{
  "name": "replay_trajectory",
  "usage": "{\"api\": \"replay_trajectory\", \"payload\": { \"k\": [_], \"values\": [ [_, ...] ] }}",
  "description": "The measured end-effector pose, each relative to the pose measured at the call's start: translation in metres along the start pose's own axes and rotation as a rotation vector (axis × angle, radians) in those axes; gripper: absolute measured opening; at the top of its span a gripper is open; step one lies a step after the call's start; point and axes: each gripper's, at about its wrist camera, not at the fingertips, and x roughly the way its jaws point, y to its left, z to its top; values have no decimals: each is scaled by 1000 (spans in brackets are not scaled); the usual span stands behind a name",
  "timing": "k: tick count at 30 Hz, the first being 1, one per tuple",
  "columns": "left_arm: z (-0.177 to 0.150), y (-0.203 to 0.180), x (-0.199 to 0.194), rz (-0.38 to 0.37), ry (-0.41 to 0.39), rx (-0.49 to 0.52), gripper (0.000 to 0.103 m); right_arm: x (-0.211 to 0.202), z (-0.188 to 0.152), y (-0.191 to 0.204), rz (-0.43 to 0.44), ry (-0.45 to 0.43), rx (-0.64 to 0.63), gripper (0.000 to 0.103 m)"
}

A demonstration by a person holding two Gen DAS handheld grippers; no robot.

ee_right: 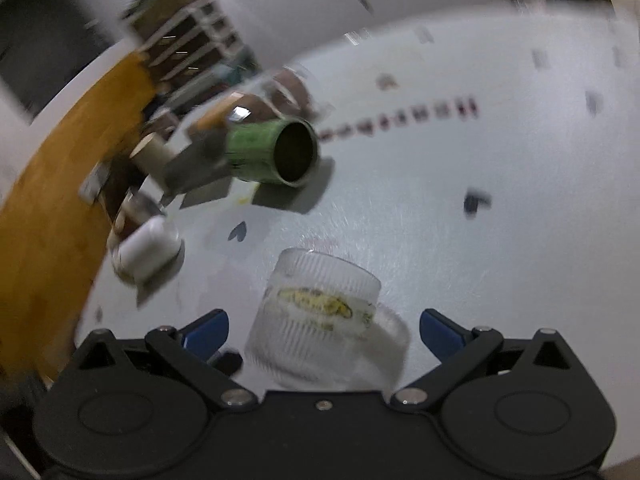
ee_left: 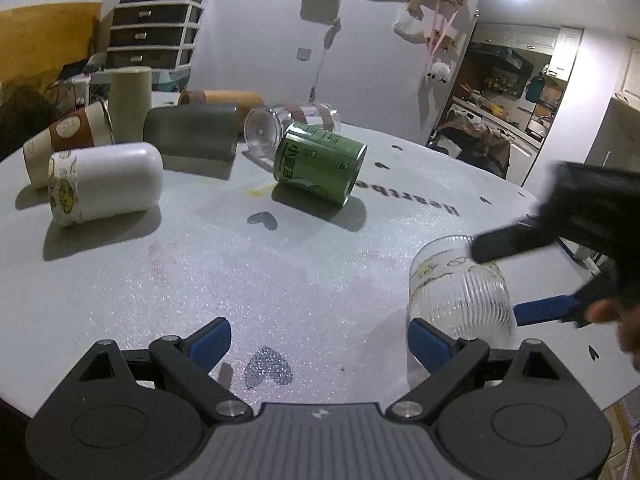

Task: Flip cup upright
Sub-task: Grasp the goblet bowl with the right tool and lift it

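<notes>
My right gripper [ee_right: 324,330] is open, its blue fingers on both sides of the ribbed glass cup [ee_right: 320,316], not pressing it. The cup stands on the white surface [ee_left: 280,264] and looks empty; I cannot tell which end is up. My left gripper [ee_left: 320,340] is open and holds nothing. The green can [ee_left: 320,162] lies on its side, its dark inside empty.

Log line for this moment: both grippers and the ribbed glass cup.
left gripper: open, idle | right gripper: open around ribbed glass cup, no grip seen | cup: standing on table | green can: lying
</notes>
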Motion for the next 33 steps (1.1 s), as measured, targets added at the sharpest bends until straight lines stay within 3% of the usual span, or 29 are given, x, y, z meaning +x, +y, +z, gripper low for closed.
{"api": "replay_trajectory", "payload": {
  "k": [5, 11, 15, 23, 28, 33],
  "values": [
    [-2, -4, -8, 16, -30, 41, 95, 32, 13, -14, 43, 103, 193, 93],
    [-2, -5, -15, 29, -57, 67, 102, 44, 16, -6, 45, 151, 162, 77],
    [-3, -4, -18, 30, -67, 67, 103, 38, 16, -4, 37, 146, 114, 74],
    [-1, -2, -24, 40, -87, 67, 103, -8, -3, 13, 33, -18, -131, 74],
    [-1, -5, -25, 30, -97, 81, 103, -39, 2, 14, -89, -160, -293, 74],
    [2, -13, -22, 37, -135, 125, 103, -47, 37, -10, -297, -320, -313, 74]
  ]
}}
